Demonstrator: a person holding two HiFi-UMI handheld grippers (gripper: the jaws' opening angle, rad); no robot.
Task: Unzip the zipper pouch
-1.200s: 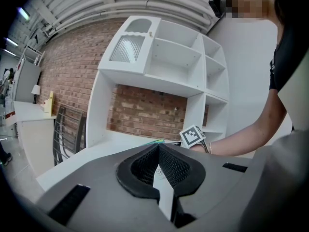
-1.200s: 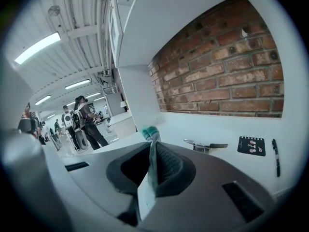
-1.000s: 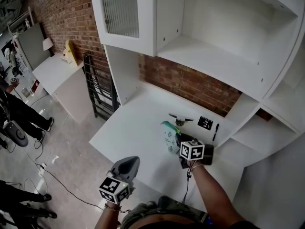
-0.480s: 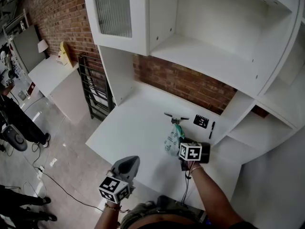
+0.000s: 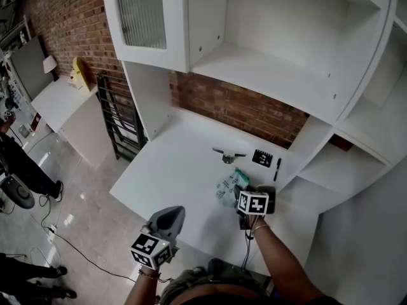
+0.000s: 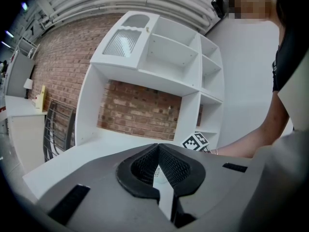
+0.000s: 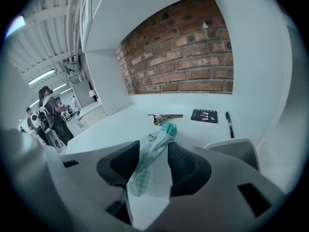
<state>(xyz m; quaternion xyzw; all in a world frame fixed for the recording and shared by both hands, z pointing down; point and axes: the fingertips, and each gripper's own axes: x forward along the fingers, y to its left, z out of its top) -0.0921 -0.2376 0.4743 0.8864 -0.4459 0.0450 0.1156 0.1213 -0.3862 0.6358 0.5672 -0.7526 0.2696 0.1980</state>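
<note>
The pouch (image 5: 227, 186) rests on the table (image 5: 172, 170), loose between the right gripper's (image 7: 154, 151) jaws, which have just been opening and stand narrowly apart, while the left gripper (image 6: 158, 148) hovers off the near edge, jaws together and empty.

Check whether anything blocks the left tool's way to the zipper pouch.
Nothing visible does: only bare table lies between the shut left tool and the zipper pouch. The pouch lies between the right tool's jaws, which have just been opening.
</note>
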